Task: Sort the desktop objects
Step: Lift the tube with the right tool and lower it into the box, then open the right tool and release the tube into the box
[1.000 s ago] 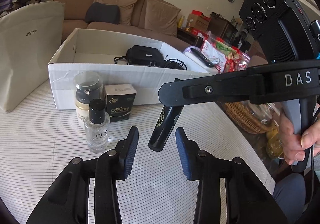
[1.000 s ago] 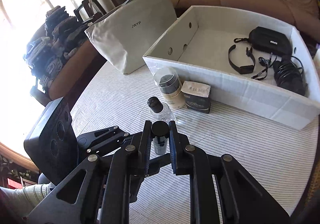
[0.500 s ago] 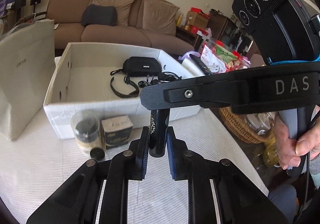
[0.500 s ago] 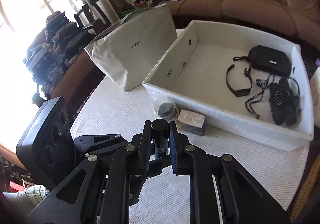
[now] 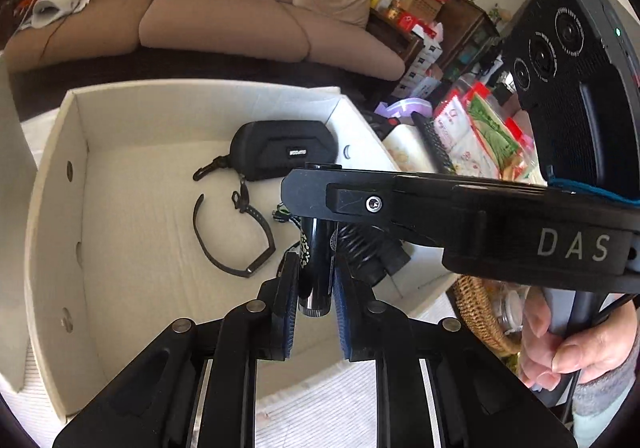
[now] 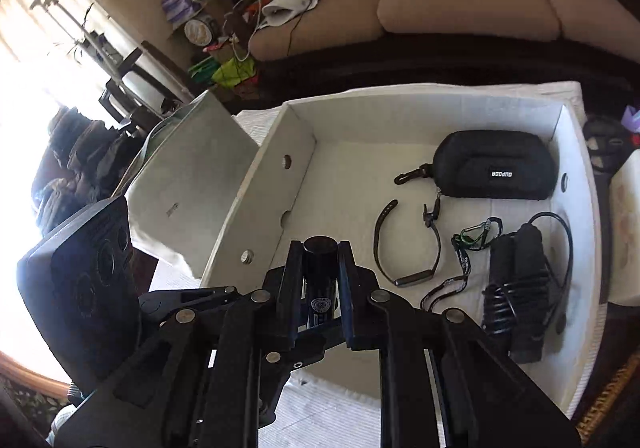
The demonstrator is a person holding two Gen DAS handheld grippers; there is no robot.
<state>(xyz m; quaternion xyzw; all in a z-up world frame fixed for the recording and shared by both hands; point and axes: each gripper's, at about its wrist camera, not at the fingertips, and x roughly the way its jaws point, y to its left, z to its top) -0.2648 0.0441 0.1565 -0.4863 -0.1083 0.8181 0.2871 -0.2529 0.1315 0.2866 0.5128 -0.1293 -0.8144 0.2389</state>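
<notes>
Both grippers pinch one black tube: left gripper at its base, right gripper near the cap, above the white box; case at 12 o'clock.

Bare floor in the white box's left half; case, strap, cable rightward.

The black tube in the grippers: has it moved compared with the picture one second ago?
Yes. The black tube, held by both the right gripper and left gripper, was over the striped tablecloth before; now it hangs over the white box.
</notes>
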